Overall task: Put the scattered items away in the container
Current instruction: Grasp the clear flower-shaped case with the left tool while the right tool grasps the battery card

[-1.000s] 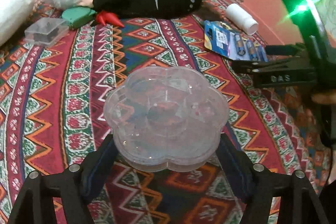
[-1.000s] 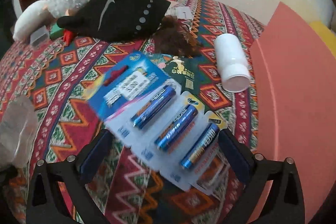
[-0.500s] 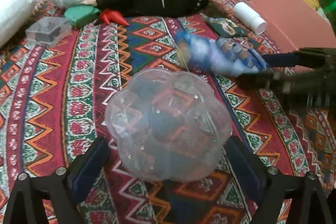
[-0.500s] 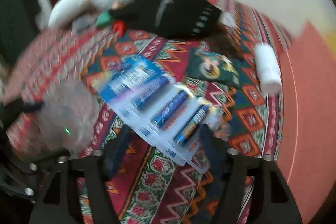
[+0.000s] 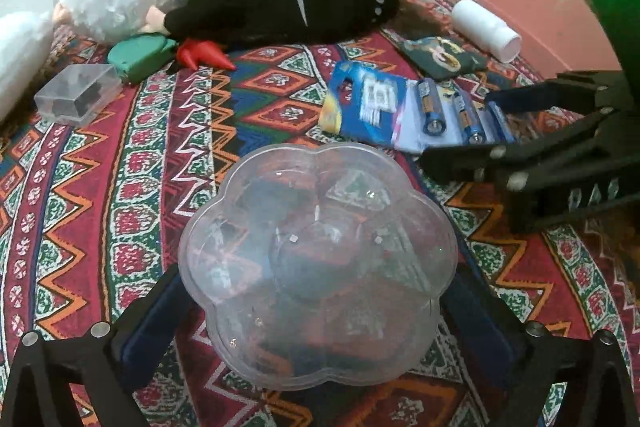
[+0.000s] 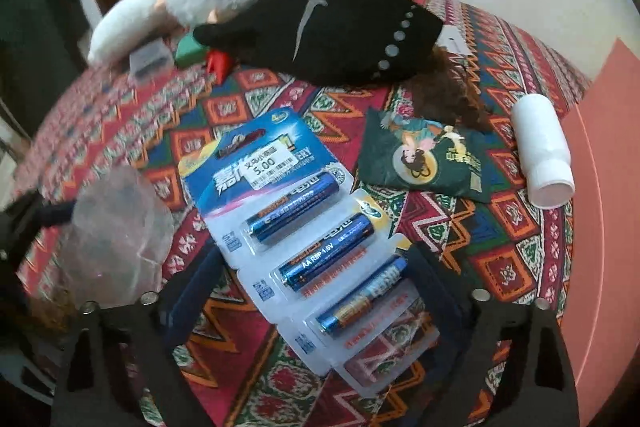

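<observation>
The right gripper, clamped on the blue blister card of batteries, holds it just right of the clear flower-shaped plastic container gripped by the left gripper.

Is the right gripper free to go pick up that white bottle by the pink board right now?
Probably not yet. The right gripper is shut on the battery pack, so its jaws are occupied. The white bottle itself lies uncovered beside the pink board.

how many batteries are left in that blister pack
3, side by side in the battery pack: upper, middle, lowest between the right gripper fingers. A fourth pocket looks empty.
</observation>
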`<control>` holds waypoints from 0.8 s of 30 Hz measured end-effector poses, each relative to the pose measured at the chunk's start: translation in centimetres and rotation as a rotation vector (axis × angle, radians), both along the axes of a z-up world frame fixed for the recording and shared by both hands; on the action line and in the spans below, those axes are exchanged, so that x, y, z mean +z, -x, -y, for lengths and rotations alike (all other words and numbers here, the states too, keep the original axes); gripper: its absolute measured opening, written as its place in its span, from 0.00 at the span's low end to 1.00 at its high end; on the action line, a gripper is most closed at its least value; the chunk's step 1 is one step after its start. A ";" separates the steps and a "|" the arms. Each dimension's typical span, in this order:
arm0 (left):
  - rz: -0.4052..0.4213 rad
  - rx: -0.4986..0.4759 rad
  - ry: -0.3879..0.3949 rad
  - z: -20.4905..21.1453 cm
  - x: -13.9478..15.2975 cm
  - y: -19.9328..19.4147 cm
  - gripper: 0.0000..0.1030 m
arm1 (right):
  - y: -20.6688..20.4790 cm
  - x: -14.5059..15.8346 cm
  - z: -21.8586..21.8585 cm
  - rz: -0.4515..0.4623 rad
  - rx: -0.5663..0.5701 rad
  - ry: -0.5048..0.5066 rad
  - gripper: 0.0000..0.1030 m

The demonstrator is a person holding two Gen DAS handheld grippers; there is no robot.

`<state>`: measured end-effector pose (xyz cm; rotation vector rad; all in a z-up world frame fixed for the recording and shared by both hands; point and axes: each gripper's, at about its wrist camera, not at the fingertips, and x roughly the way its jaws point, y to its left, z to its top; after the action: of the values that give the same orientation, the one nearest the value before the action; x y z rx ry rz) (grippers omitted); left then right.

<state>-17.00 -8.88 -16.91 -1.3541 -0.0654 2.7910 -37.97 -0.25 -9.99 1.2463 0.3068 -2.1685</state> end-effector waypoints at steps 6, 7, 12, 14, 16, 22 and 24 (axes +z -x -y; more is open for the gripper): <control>-0.033 0.028 -0.036 0.9 1.4 -0.8 0.98 | -2.0 1.9 0.3 0.060 0.051 0.132 0.74; -0.042 0.032 -0.032 1.0 1.7 -0.9 0.98 | -2.0 2.0 0.2 0.084 0.035 0.149 0.74; -0.063 0.063 -0.036 2.3 2.8 -1.7 0.98 | -1.7 2.3 -0.2 0.218 -0.060 0.246 0.74; -0.069 0.081 -0.033 3.0 3.1 -1.9 0.98 | -2.3 2.6 0.3 0.200 -0.048 0.224 0.75; -0.064 0.103 -0.024 3.8 3.1 -2.1 0.98 | -3.3 2.9 1.6 0.131 0.009 0.156 0.81; -0.031 0.164 -0.057 6.6 2.4 -2.1 0.98 | -4.7 0.8 4.1 0.060 0.184 -0.042 0.91; -0.019 0.176 -0.076 7.3 2.2 -2.0 0.98 | -3.7 -0.1 3.9 0.086 0.199 -0.047 0.93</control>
<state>-14.99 -16.22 -14.75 -1.3675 -0.3016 2.9079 -34.29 -4.18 -10.08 1.2743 0.4291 -1.9435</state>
